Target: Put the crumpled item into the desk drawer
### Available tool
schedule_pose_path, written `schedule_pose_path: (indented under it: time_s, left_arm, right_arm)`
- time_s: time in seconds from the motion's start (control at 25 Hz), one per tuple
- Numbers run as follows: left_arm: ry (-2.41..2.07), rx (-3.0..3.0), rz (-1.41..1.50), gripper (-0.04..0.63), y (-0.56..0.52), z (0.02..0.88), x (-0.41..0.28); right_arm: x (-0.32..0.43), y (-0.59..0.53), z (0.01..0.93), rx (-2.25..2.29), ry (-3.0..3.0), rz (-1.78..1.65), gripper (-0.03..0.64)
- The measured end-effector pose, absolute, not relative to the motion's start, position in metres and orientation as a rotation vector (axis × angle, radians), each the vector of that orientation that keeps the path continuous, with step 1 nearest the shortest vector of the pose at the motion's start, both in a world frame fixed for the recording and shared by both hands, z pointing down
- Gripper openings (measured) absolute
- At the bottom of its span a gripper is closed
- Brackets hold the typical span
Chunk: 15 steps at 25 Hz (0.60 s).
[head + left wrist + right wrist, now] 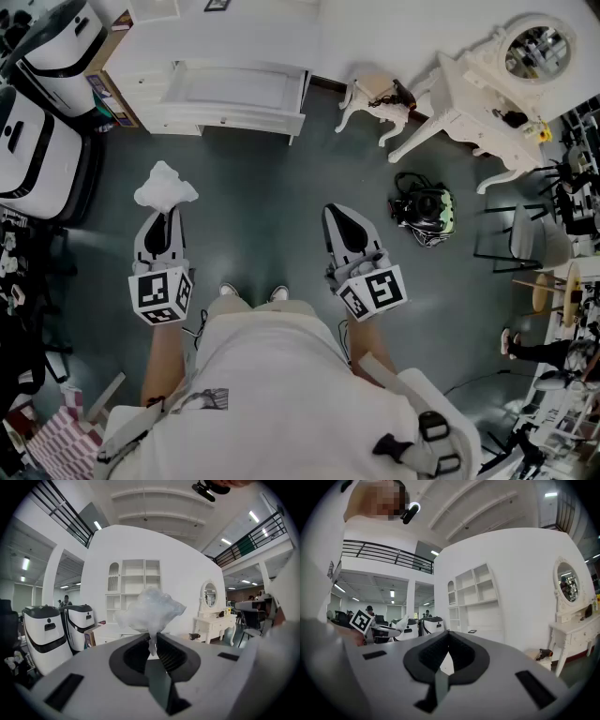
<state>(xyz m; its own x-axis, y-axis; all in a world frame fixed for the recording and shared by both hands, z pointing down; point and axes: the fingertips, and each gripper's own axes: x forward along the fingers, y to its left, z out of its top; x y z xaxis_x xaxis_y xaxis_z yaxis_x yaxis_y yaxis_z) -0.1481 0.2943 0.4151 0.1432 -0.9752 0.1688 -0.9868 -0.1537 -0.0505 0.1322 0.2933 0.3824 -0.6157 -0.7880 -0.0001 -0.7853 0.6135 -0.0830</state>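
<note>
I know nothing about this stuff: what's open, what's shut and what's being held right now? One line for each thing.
crumpled item: pinched by its lower end, held up above the floor.
left tool: closed on the crumpled item.
right tool: closed, nothing in it.
desk drawer: pulled open, looks empty inside.

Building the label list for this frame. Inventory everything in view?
crumpled item: one, white, pinched by left gripper
desk: one, white, top left
drawer: one, white, open, in desk
dressing table: one, white, round mirror, top right
stool: one, white, between desk and dressing table
machines: two, white and black, left edge
gear bundle: one, black and green, on floor, centre right
left gripper: grey, shut on crumpled item
right gripper: grey, shut, empty
shoes: two, white, between grippers
</note>
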Motion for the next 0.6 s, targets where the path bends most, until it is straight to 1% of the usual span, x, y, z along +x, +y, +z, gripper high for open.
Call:
schedule_pose_path:
  time_s: [0.24, 0.6]
  left_arm:
    - [-2.027, 2.302, 0.256, 0.052, 0.311, 0.418, -0.134]
    - [-2.079, 2.282, 0.245, 0.052, 0.315, 0.412, -0.131]
  right_arm:
    - [0.153, 0.301, 0.387, -1.357, 2.786, -0.106, 0.011]
    - [0.145, 0.293, 0.384, -1.274, 2.810, -0.092, 0.011]
